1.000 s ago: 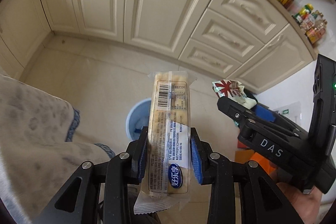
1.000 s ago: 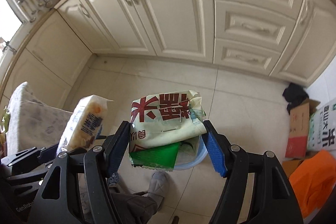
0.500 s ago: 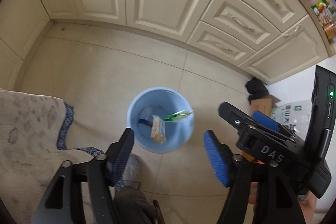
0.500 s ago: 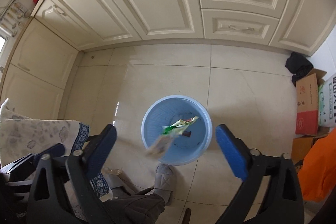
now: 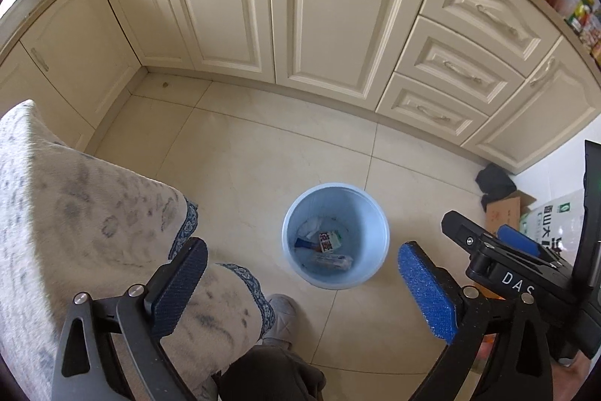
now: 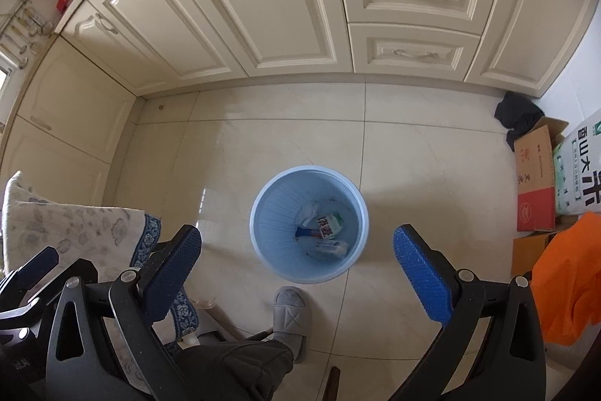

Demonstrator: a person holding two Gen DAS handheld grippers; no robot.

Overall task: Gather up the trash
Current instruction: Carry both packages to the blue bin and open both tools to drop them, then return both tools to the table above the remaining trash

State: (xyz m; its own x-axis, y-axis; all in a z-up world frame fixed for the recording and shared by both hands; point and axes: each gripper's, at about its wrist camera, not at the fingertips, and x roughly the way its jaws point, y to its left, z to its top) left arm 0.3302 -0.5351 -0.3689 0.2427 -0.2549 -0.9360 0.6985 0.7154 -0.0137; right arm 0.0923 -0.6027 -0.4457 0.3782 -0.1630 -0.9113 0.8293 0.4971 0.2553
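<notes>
A light blue trash bin (image 5: 370, 213) stands on the tiled floor below both grippers; it also shows in the right wrist view (image 6: 270, 213). Inside lie a red-and-white snack packet (image 5: 327, 241), a long wrapper (image 5: 332, 260) and white crumpled paper (image 5: 311, 225); the same packet (image 6: 327, 226) and wrapper (image 6: 332, 248) show in the right wrist view. My left gripper (image 5: 300, 284) is open and empty above the bin. My right gripper (image 6: 296, 273) is open and empty above it too, and appears at the right of the left wrist view (image 5: 514, 250).
Cream cabinets (image 5: 278, 6) line the far wall. A table with a patterned cloth (image 5: 75, 213) is at the left. A grey slipper (image 6: 289, 310) is near the bin. A cardboard box (image 6: 533, 175), a rice bag (image 6: 582, 160) and an orange bag (image 6: 571, 277) stand at the right.
Both grippers opened and dropped their packets, which fell into the blue bin and now lie at its bottom. Both grippers are now wide open and empty.
</notes>
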